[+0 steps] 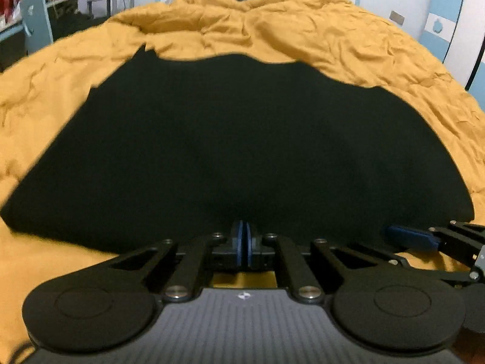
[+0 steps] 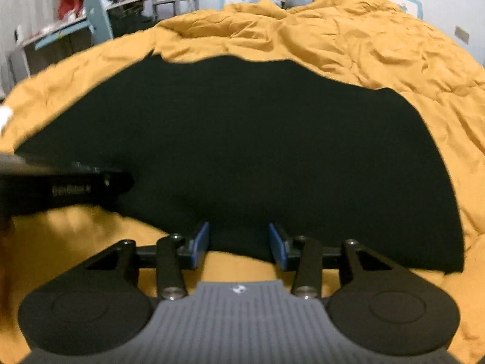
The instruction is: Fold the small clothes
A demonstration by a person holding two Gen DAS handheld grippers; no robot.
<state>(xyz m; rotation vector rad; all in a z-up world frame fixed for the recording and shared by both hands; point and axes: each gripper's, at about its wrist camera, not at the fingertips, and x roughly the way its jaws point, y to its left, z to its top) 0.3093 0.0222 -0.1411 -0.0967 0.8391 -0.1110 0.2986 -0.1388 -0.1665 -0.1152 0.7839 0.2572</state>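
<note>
Black garment: matt cloth, smooth, no sheen, fills middle of frame. Mustard bedspread: soft cloth, heavily wrinkled, matt, across upper half. Left gripper: matt black links, shiny metal pivot pins, blue pads, ribbed grey plastic body at bottom of frame. Right gripper: same matt black links, blue pads, ribbed grey plastic.

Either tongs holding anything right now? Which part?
Left tongs are shut on the near hem of the black garment. Right tongs are open astride that same edge, gripping nothing.
</note>
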